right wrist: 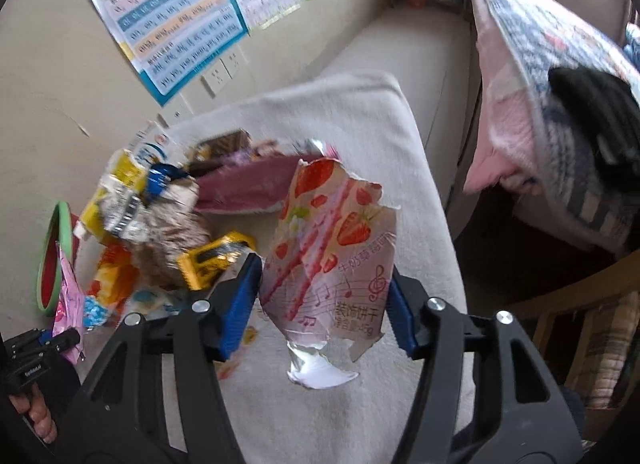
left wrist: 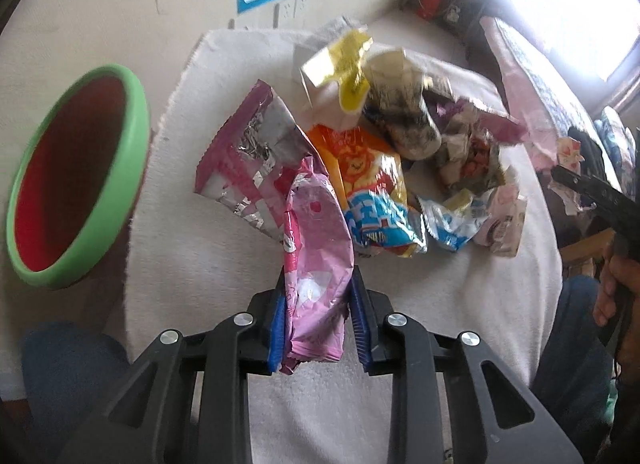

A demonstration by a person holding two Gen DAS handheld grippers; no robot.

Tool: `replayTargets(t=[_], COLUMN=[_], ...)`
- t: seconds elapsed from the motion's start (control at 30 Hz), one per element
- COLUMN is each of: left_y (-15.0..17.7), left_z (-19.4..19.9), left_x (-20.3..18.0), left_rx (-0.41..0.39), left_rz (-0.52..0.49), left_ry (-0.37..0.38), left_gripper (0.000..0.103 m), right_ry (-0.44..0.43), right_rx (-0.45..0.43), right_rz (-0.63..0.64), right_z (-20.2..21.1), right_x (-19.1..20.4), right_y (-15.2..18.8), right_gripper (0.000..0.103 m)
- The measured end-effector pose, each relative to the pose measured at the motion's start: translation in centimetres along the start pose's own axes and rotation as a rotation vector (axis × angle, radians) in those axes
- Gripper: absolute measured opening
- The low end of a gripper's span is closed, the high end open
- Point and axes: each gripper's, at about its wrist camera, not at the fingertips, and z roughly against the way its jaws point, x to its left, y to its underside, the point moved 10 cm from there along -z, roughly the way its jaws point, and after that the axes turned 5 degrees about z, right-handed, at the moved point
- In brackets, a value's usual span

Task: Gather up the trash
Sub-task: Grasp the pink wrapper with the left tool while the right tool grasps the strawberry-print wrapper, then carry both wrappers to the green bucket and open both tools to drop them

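Clamped between the blue pads of the left gripper (left wrist: 318,316) is a crumpled pink wrapper (left wrist: 316,264), its glossy film creased and lifted off the white cloth (left wrist: 192,248). A torn strawberry-printed biscuit packet (right wrist: 332,260), silver inside, is gripped by the right gripper (right wrist: 324,304), whose jaws are set wider. Both grippers are angled steeply downward over the cloth. The remaining wrappers (left wrist: 400,168) are heaped just beyond, and a green-rimmed bowl (left wrist: 76,180) is seen at the left.
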Motion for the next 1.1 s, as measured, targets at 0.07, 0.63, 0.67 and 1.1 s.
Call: replayTargets(t=[0.07,0.63,0.67,1.1], left_y=[-0.4,-3.7,-3.8,-4.9], left_z=[0.9,7.2,7.5,11.9], left_x=[0.2,4.9,5.3,16.3], left_rx=[-0.023,-0.184,-0.19,-0.259], left_rz=[0.02,0.089,0.095,0.234], left_ry=[0.009,0.009,0.006,-0.04], left_gripper=[0.025,0.026,0.026,0.026], right_ry=[-0.015,-0.261,-0.273,-0.435], right_rx=[-0.023,-0.061,-0.061,-0.043], right_rz=[0.026,0.223,0.232,0.382], right_z=[1.3,5.4,5.5,5.1], right_x=[1.2,18.2,19.0,33.5], right_y=[-0.5,-1.1,-1.0,-0.8], right_gripper=[0.057,0.057,0.057,0.057])
